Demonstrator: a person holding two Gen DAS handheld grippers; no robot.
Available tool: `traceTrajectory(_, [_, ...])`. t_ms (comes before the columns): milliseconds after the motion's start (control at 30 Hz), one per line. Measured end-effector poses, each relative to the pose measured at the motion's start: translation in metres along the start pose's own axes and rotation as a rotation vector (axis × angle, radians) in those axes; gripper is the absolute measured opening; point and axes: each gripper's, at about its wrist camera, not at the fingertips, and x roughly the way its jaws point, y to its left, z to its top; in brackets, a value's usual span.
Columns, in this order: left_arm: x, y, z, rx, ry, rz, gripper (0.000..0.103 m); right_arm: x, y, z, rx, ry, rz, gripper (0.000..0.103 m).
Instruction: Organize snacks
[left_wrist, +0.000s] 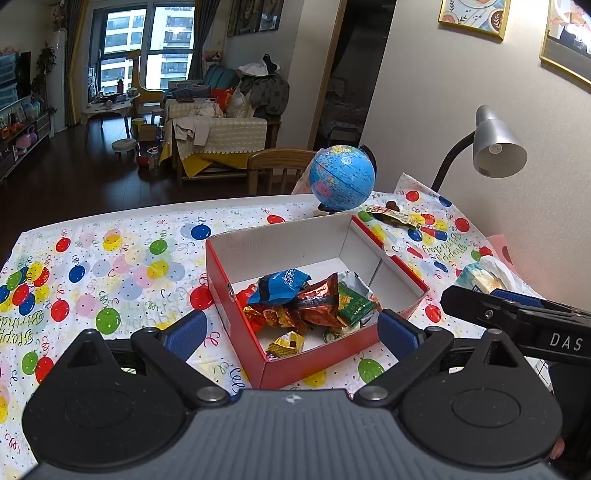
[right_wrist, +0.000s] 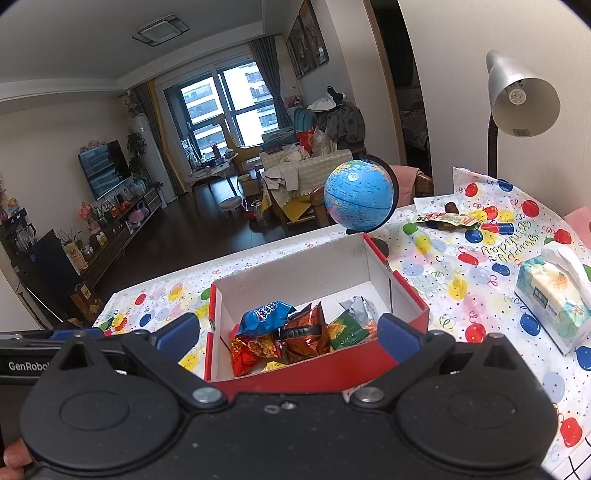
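A red box with white inside (left_wrist: 236, 310) (right_wrist: 404, 291) sits on the balloon-print tablecloth. It holds several snack packets: a blue one (left_wrist: 280, 286) (right_wrist: 266, 317) on top, a brown-red one (left_wrist: 319, 301) (right_wrist: 304, 332) and a green one (left_wrist: 354, 302) (right_wrist: 345, 330). My left gripper (left_wrist: 291, 330) is open and empty above the box's near side. My right gripper (right_wrist: 288, 334) is open and empty above the box's near edge. A loose snack wrapper (left_wrist: 391, 216) (right_wrist: 445, 218) lies on the cloth behind the box, by the globe.
A blue globe (left_wrist: 341, 179) (right_wrist: 358, 201) stands just behind the box. A silver desk lamp (left_wrist: 496, 144) (right_wrist: 521, 98) stands at the back right. A tissue pack (left_wrist: 482, 277) (right_wrist: 554, 295) lies right of the box. A wooden chair (left_wrist: 275, 168) is beyond the table's far edge.
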Motion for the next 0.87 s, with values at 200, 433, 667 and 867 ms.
traceTrajectory(200, [0.0004,-0.0001,0.0001,-0.001,0.002,-0.002,0.1,0.0003,-0.0001,-0.0001,0.0,0.0,0.0,0.103])
traceTrajectory(433, [0.0003,0.0001,-0.0002,-0.004,0.006,-0.007,0.1,0.0015,0.0,-0.0005,0.002,0.005,0.0,0.103])
traceTrajectory(667, [0.0004,0.0015,-0.0011,-0.014,0.007,-0.002,0.1,0.0024,0.0002,-0.0012,0.004,0.007,0.0,0.103])
traceTrajectory(867, [0.0008,0.0038,-0.0011,-0.02,0.014,-0.004,0.1,0.0053,-0.0001,-0.0046,0.008,0.013,-0.003,0.103])
